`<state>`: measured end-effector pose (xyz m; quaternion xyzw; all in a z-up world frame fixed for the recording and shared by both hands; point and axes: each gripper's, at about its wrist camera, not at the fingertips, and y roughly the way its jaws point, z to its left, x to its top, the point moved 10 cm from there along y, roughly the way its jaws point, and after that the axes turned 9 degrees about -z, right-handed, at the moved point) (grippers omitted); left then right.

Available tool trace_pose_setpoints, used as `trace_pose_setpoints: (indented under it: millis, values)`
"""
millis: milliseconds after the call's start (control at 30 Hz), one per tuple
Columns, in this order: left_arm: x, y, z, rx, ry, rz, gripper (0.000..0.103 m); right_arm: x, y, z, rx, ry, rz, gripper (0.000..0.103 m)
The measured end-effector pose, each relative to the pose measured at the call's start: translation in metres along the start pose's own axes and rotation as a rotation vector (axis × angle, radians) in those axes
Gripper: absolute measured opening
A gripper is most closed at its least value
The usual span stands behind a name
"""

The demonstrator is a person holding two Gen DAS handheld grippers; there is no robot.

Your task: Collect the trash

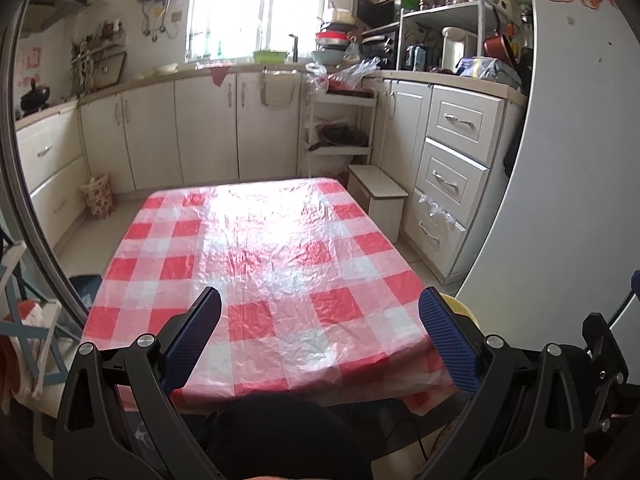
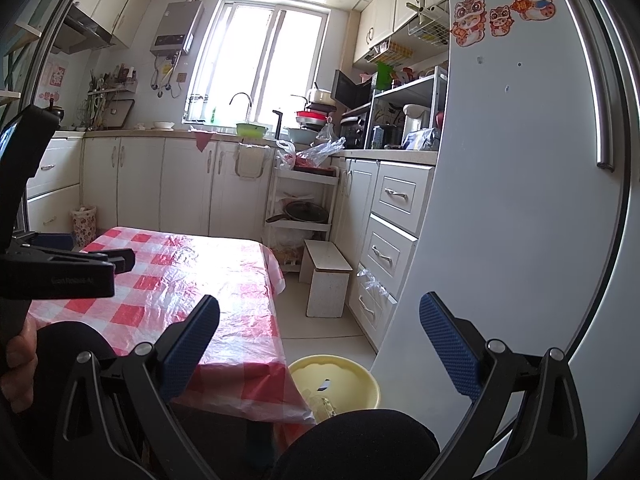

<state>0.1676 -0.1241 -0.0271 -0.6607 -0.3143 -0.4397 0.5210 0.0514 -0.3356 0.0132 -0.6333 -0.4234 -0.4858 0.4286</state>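
Your left gripper (image 1: 320, 334) and right gripper (image 2: 320, 340) are black plastic frames with silver screws and textured blue finger pads (image 1: 192, 338). Your dark trouser knee (image 2: 360, 444) shows below.

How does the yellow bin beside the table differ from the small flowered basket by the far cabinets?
The yellow bin is plain, wide and low, while the flowered basket is patterned, narrow and taller for its width. The yellow bin stands at the table's near corner by the refrigerator; the flowered basket stands beyond the table's far corner, against the cabinets. Both stand upright on the floor, open at the top.
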Motion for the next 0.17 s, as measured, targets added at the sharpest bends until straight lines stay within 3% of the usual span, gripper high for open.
trace_pose_setpoints:
  millis: [167]
  values:
    - [-0.0025, 0.0018, 0.0016, 0.008, -0.003, 0.010, 0.095, -0.0075, 0.0063, -0.0014, -0.018, -0.025, 0.051, 0.096]
